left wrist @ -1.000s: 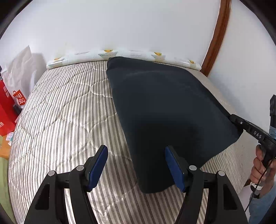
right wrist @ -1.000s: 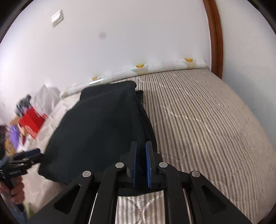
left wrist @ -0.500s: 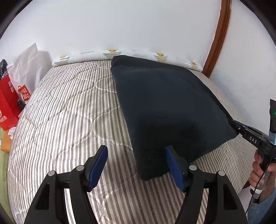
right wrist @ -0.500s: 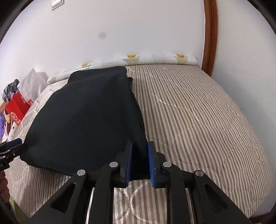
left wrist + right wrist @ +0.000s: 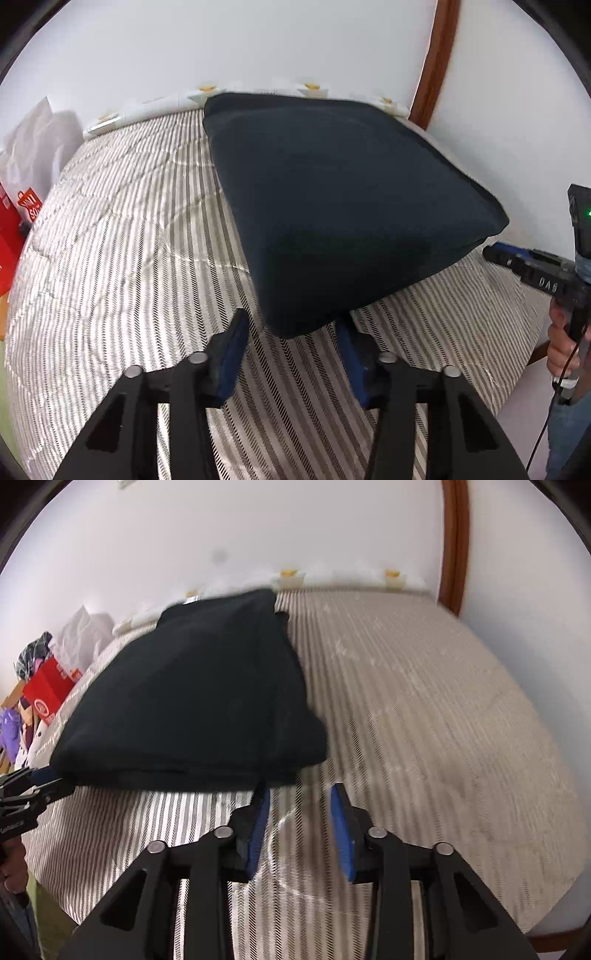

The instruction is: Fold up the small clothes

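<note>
A dark navy garment (image 5: 332, 199) lies folded on the striped mattress (image 5: 129, 229). Its near corner reaches in between the blue pads of my left gripper (image 5: 291, 328). The jaws are closing, with gaps still showing on both sides of the cloth. In the right wrist view the garment (image 5: 192, 701) lies just ahead and to the left of my right gripper (image 5: 300, 797). Its jaws are opening, only mattress (image 5: 424, 720) lies between them, and the left pad (image 5: 260, 812) sits beside the garment's near right corner. The right gripper's tip (image 5: 496, 253) hangs just off the garment's right corner.
A patterned bolster (image 5: 147, 109) runs along the white wall at the mattress's far edge. A wooden door frame (image 5: 436, 62) stands at the right. Red and white bags (image 5: 18, 214) and loose clutter (image 5: 33, 672) sit beside the left side of the bed.
The right gripper went from shut on the garment's edge to apart, letting it go. The left jaws narrowed around the near corner. Both grippers sank toward the mattress and the garment settled flat.
</note>
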### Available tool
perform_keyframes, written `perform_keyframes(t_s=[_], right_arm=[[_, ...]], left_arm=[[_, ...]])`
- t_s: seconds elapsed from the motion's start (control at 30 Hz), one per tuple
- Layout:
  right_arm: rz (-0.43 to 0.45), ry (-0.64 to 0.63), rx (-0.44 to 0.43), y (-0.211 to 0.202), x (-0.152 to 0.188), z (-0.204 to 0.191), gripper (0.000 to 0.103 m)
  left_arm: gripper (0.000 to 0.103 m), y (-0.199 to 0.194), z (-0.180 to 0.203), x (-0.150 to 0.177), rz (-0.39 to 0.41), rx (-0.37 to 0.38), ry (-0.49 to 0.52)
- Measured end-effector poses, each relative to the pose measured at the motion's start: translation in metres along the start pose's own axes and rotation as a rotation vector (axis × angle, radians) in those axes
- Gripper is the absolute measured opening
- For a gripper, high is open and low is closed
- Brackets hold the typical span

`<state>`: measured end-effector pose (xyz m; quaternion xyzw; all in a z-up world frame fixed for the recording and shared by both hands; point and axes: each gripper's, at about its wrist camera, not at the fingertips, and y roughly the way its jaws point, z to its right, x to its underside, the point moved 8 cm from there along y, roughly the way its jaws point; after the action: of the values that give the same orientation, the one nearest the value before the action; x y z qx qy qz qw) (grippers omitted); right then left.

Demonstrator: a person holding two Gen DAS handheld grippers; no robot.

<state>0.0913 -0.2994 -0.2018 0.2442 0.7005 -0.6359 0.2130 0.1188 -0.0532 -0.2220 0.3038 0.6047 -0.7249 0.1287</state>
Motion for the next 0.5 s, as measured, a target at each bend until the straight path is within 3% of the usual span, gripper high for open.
perform_keyframes(t_s=[0.23, 0.37, 0.5], right_arm=[[0.05, 0.041, -0.061, 0.013, -0.011, -0.016, 0.035], [0.047, 0.038, -0.073, 0.024, -0.023, -0.022, 0.024], [0.041, 0.01, -0.07, 0.034, -0.037, -0.03, 0.024]], left_arm=[[0.029, 0.004, -0.006, -0.01, 0.009, 0.057, -0.016], [0.027, 0.008, -0.009, -0.021, 0.013, 0.058, -0.014], [0.027, 0.019, -0.023, -0.038, 0.017, 0.039, -0.04]])
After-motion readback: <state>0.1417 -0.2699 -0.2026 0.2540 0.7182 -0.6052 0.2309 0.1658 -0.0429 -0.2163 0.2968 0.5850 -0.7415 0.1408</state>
